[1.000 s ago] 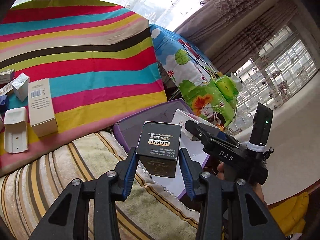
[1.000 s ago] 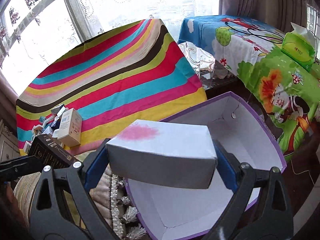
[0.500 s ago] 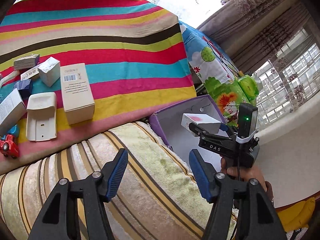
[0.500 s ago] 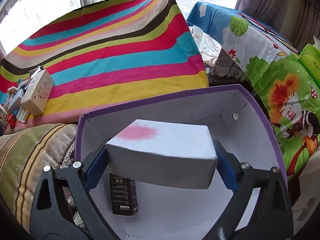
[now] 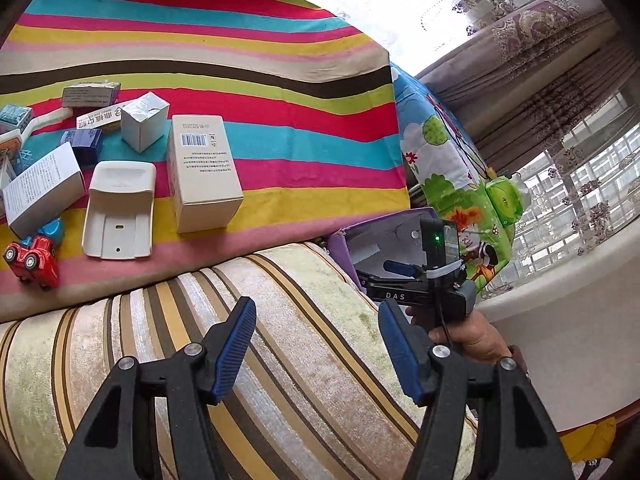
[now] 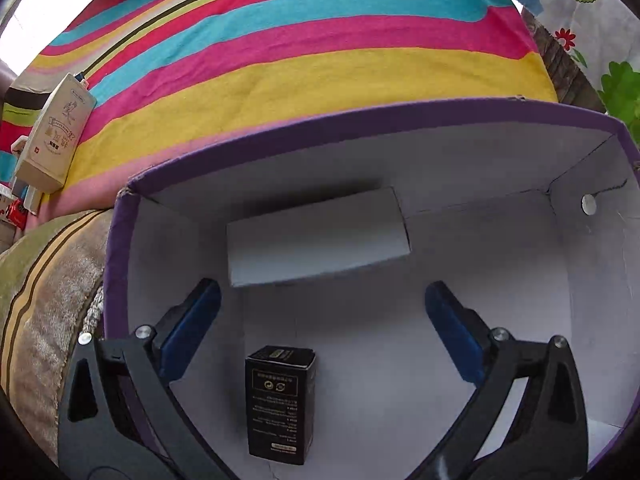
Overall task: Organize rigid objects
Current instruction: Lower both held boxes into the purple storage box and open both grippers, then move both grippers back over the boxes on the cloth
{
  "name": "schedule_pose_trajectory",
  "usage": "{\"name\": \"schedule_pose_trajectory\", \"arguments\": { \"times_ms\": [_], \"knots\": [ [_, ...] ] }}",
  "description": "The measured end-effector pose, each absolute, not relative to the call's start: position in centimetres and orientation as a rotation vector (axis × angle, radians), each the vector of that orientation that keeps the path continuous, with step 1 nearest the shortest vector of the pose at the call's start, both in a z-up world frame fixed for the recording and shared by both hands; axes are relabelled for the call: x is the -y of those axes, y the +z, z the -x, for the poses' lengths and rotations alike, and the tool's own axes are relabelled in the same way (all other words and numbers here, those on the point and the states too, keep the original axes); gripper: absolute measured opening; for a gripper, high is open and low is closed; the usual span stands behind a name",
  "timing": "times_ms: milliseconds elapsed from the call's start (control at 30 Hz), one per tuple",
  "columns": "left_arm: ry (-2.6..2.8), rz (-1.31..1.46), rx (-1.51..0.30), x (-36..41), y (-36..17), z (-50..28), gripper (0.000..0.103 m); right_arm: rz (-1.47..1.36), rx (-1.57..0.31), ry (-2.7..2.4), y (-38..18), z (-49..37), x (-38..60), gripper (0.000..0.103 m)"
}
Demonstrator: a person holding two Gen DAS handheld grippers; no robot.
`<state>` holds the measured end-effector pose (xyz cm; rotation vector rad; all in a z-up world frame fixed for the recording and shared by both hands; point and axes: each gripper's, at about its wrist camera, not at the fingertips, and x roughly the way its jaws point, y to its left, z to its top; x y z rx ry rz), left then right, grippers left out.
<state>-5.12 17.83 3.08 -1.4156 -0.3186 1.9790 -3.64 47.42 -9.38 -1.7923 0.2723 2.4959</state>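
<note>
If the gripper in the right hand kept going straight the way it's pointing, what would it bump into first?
Probably the white box lying inside the purple bin. The right gripper, its jaws opening and empty, points down into the bin, with that box just ahead. Depth is unclear; it might meet the bin's white floor instead.

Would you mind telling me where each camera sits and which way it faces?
Left wrist: on the left hand-held gripper, looking across the striped cushion to boxes on the striped cloth; the right hand shows.
Right wrist: on the right hand-held gripper, jaws opening and empty, looking down into the purple bin.
Shared: bin, cloth, cushion.
</note>
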Motion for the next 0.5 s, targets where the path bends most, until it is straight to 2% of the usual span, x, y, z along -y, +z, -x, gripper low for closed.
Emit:
{"name": "schedule_pose_trajectory", "arguments": {
  "times_ms": [167, 500],
  "knots": [
    [1.979, 1.408, 0.337, -17.4, 3.1, 4.9, 0.064, 1.816, -0.117, 2.398, -9.5, 1.3, -47.8, 0.102],
    [2.040, 1.370, 0.445, -12.0, 3.7, 4.5, 0.064, 1.643, -0.310, 2.451, -6.4, -1.8, -49.1, 0.102]
  ]
}}
